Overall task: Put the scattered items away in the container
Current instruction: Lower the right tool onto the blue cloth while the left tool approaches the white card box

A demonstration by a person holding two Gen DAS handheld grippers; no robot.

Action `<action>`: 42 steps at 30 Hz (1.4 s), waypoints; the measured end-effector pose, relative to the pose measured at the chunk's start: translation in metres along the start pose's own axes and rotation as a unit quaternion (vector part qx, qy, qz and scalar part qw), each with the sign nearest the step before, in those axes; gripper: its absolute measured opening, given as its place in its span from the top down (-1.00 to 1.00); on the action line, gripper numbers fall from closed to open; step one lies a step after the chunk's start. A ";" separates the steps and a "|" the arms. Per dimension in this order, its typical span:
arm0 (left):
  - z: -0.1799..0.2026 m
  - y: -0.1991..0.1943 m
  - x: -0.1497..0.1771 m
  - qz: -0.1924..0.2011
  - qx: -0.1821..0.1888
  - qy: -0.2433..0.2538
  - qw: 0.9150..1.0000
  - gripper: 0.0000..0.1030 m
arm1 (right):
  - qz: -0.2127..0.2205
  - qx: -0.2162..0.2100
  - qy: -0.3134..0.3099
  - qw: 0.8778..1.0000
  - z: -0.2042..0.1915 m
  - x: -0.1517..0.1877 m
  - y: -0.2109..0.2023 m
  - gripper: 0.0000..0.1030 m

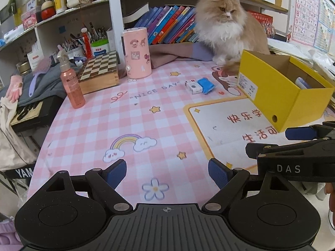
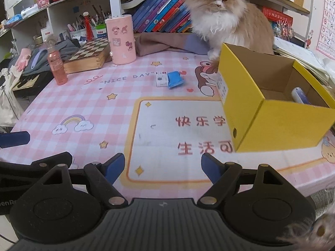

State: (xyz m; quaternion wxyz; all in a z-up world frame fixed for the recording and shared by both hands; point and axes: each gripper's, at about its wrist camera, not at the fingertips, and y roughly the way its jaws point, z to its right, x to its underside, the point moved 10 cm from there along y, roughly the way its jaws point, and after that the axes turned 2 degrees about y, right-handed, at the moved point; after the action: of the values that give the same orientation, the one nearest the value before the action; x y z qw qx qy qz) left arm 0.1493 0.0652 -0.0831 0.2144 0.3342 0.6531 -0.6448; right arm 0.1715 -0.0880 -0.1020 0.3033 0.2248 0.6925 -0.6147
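The yellow box (image 1: 278, 96) stands open-topped on the pink checked table mat (image 1: 129, 125), toward the mat's right side. One white and blue item (image 2: 299, 95) already lies inside the box against its far wall; what it is cannot be made out.

Left of the box, out on the mat, lie two loose items touching each other: a small white carton (image 1: 193, 86) and a blue packet (image 1: 206, 85), the packet being the one nearer the box. Both sit just beyond the "NICE DAY" lettering, well apart from either gripper.

A fluffy cat (image 1: 226, 25) sits directly behind the box, one paw by the box's far left corner. Farther left of the box stand a pink cylinder with stickers (image 1: 137, 53), a chessboard case (image 1: 98, 70) and a pink spray bottle (image 1: 70, 79).

The left gripper (image 1: 167, 174) hovers over the mat's near edge, left of the box, fingers spread wide with nothing between them. The right gripper (image 2: 163, 168) hangs just in front of the box's near left corner, likewise spread and empty.
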 end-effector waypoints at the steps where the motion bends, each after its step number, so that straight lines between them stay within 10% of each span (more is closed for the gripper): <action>1: 0.000 0.005 -0.002 -0.003 0.000 -0.001 1.000 -0.70 | -0.002 0.000 0.000 1.000 0.001 -0.003 0.004 -0.52; 42: -0.015 0.183 -0.116 -0.029 -0.021 -0.012 0.999 -0.70 | -0.060 0.013 0.046 0.997 0.034 -0.169 0.208 0.03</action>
State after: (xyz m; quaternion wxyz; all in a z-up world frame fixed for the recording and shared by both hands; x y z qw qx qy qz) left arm 0.3617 0.0513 -0.1272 0.2104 0.3029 0.6733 -0.6408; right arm 0.4394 -0.0817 -0.1348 0.2311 0.2149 0.7097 -0.6298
